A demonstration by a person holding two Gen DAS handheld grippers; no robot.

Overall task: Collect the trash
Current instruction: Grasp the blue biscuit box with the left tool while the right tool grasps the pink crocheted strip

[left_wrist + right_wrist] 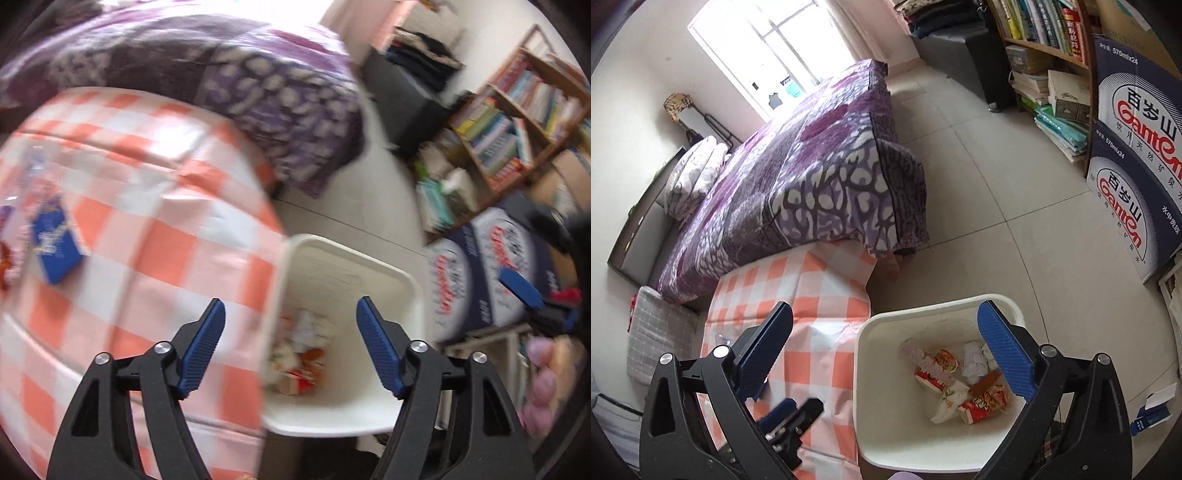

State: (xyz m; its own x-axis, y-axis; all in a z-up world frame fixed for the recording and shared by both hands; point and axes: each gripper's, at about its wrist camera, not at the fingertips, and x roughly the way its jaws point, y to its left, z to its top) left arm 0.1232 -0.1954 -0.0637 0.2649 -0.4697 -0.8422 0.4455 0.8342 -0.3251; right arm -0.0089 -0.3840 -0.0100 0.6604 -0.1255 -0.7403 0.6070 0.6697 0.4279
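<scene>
We see our left gripper (pixel 290 345) with its jaws spread wide and nothing between them, poised over the edge where the checked bench (pixel 147 240) meets the white bin (pixel 369 424). Our right gripper (pixel 886 354) is likewise wide and empty, above the bin (pixel 871 435). Inside the bin lie red snack wrappers (pixel 984 402) and crumpled white paper (pixel 975 360). A blue box (pixel 55 243) lies on the bench near its left side, well apart from the bin. A purple-covered bed (pixel 812 177) stands behind the bench.

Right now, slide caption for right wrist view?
Open right gripper above white bin of wrappers, beside checkered table.
</scene>
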